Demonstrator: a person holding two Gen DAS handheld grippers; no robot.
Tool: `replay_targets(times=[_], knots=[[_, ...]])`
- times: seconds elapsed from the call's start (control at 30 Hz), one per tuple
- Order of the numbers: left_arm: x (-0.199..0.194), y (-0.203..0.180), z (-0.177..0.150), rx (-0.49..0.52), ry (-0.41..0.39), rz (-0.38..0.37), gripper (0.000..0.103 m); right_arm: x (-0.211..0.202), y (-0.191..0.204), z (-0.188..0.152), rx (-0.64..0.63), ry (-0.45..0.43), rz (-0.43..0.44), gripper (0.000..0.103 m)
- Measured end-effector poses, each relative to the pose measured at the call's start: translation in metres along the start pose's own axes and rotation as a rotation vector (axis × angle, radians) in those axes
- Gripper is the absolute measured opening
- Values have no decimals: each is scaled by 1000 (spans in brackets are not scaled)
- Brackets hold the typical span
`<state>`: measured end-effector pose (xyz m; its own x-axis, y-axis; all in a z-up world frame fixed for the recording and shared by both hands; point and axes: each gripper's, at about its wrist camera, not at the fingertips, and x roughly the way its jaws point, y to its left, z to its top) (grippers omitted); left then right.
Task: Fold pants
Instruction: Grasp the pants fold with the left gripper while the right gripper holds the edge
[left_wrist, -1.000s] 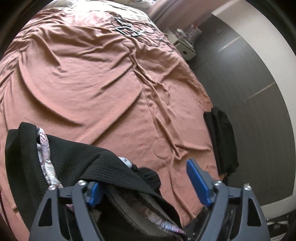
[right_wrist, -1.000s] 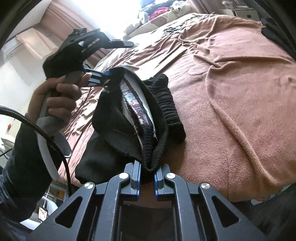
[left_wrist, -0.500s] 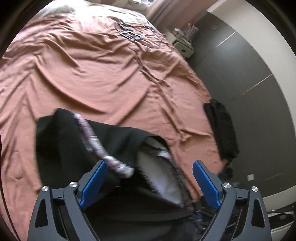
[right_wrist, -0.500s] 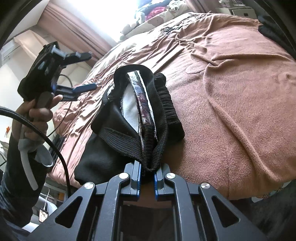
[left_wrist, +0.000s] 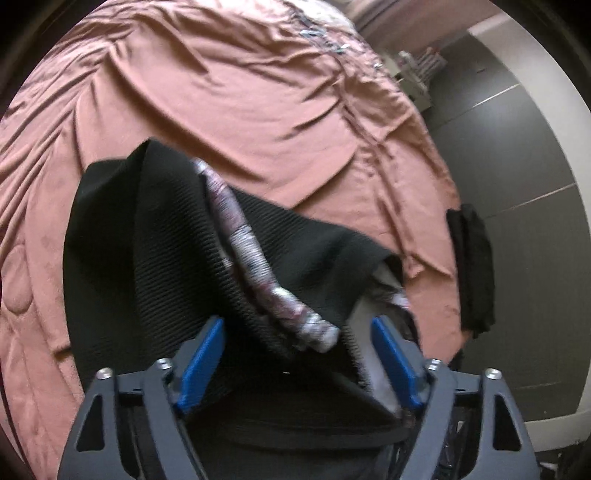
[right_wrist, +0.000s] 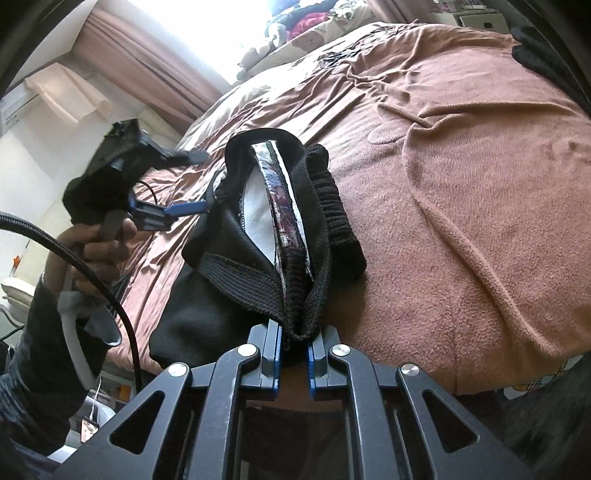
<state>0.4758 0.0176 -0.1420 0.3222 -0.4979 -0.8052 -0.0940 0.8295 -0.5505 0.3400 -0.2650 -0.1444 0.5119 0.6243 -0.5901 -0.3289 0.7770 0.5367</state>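
Observation:
The black ribbed pants (right_wrist: 258, 236) lie bunched on the brown bedspread (right_wrist: 461, 177), their waistband open and showing a patterned lining (left_wrist: 255, 266). My right gripper (right_wrist: 295, 339) is shut on the near fold of the waistband. My left gripper (left_wrist: 297, 354), held by a hand (right_wrist: 99, 243), hangs over the pants' left side, also seen in the right wrist view (right_wrist: 195, 182). Its jaws are closing, with waistband cloth between them. The blue pads (left_wrist: 201, 354) stand apart from the cloth.
A second dark garment (left_wrist: 472, 266) hangs over the bed's right edge. Beyond it runs dark flooring (left_wrist: 535, 184), with a small stand (left_wrist: 417, 74) at the far corner. Pillows and soft toys (right_wrist: 295, 33) sit at the head of the bed, next to curtains (right_wrist: 147, 62).
My left gripper pulled off the waistband's top, swung away to the left, then came back down low over the pants with narrower jaws. The right gripper kept its grip and place.

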Motion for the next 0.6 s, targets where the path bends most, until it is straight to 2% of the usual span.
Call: replay_targets(times=[0.13,0.17,0.2,0.23,0.27,0.3,0.4,0.6], knots=[[6,11,4,-50,-3,-2,67,2,0,1,0,5,-3,7],[6,13,5,-61,-6,-1,60,2,0,1,-1,5,-3,7],[6,15,6,-72,-13,7,44,3,0,1,0,6,-2,7],[5,16,7,-79,-24,15,35,3,-1,0,1,7,-2,7],[4,16,8,-80,-28,13,21,3,-1,0,2,8,-2,7],[3,16,9,-83,-33,8,13,3,-2,-1,4,9,-1,7],[-4,13,12,-77,-56,-11,9,3,-3,-1,3,9,0,7],[-22,-3,35,-69,-82,-90,9,2,-2,-2,-13,7,-2,7]])
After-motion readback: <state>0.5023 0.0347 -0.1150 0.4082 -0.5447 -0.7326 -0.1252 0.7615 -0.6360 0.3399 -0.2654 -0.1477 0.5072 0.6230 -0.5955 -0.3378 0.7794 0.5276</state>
